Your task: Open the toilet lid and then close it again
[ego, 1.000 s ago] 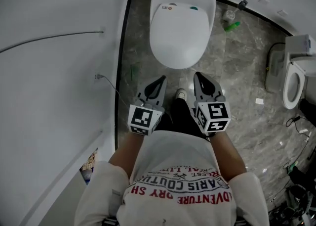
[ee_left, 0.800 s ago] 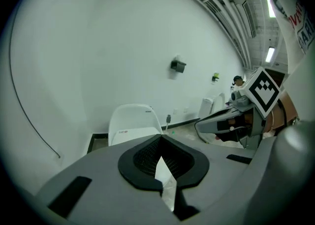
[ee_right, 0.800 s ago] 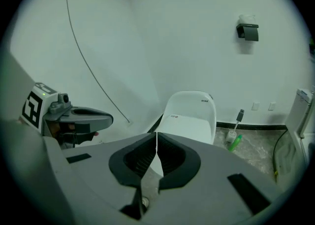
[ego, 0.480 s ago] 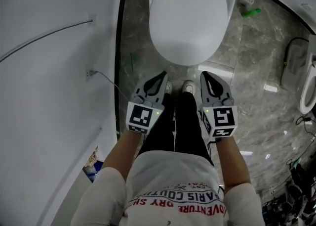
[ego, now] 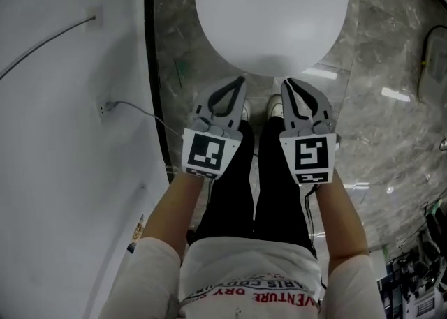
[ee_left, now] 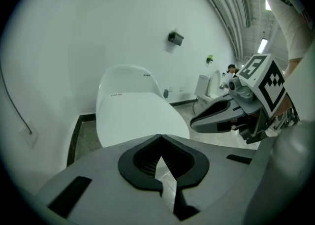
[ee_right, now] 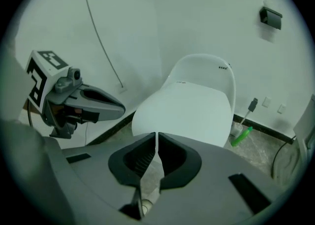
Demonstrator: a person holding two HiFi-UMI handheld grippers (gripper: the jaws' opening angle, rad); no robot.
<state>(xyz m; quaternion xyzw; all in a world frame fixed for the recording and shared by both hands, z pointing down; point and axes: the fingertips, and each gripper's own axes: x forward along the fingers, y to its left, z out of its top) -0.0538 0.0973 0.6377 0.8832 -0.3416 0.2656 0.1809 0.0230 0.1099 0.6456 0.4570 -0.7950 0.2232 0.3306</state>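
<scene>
Opening not begun: white oval plastic toilet lid (ego: 272, 10) is found shut. Left claw (ego: 239, 84) and right claw (ego: 287, 84), both pressed together and empty, are held near its front edge. That edge likely needs hooking upward next.

The toilet lid (ego: 272, 10) is white, smooth and oval. It lies shut, flat over the bowl, with its rounded front edge on the near side. A small printed label (ee_left: 115, 94) sits near its hinge end. Behind it the toilet's white back housing (ee_right: 206, 69) rises against the wall (ee_right: 206, 12), on a grey marbled floor (ego: 391, 52).
</scene>
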